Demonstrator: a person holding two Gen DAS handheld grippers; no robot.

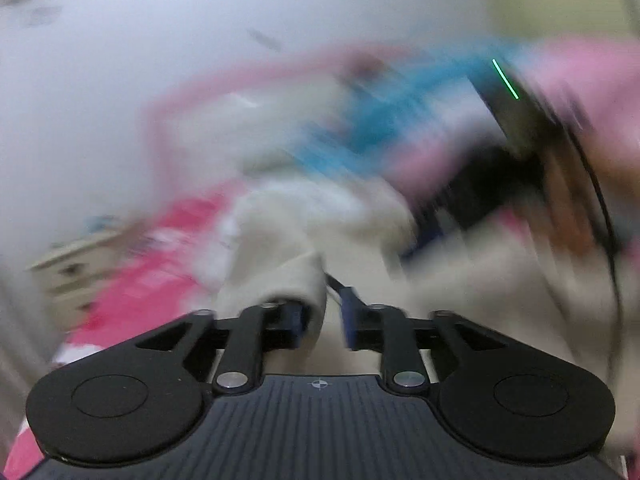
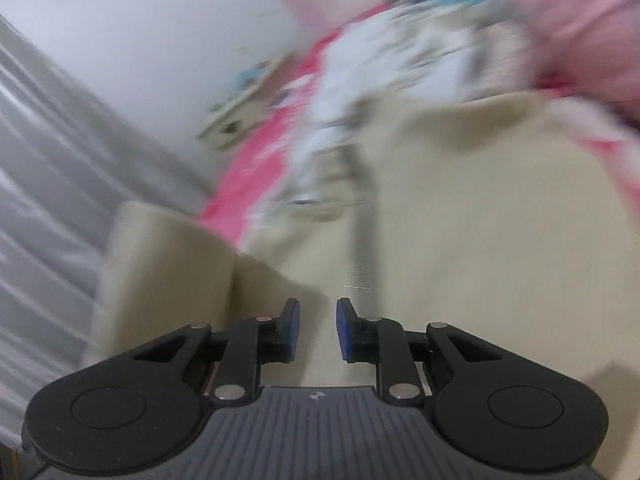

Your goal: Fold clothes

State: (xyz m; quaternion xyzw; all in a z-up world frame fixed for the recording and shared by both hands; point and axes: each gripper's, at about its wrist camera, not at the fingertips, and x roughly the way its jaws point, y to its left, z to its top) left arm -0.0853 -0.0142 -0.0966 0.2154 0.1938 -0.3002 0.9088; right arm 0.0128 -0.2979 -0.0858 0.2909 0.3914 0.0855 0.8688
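Observation:
Both views are smeared by motion. A cream garment hangs in front of my left gripper; a fold of it drapes over the left finger and lies in the narrow gap between the blue pads. In the right wrist view the same cream garment spreads wide ahead, with one flap standing at the left. My right gripper sits low over the cloth with a small gap between its pads, and nothing shows in that gap.
A pink bedsheet lies under a heap of white, blue and pink clothes. A small cream drawer unit stands by the white wall. A grey curtain hangs at the left. The other black gripper passes at upper right.

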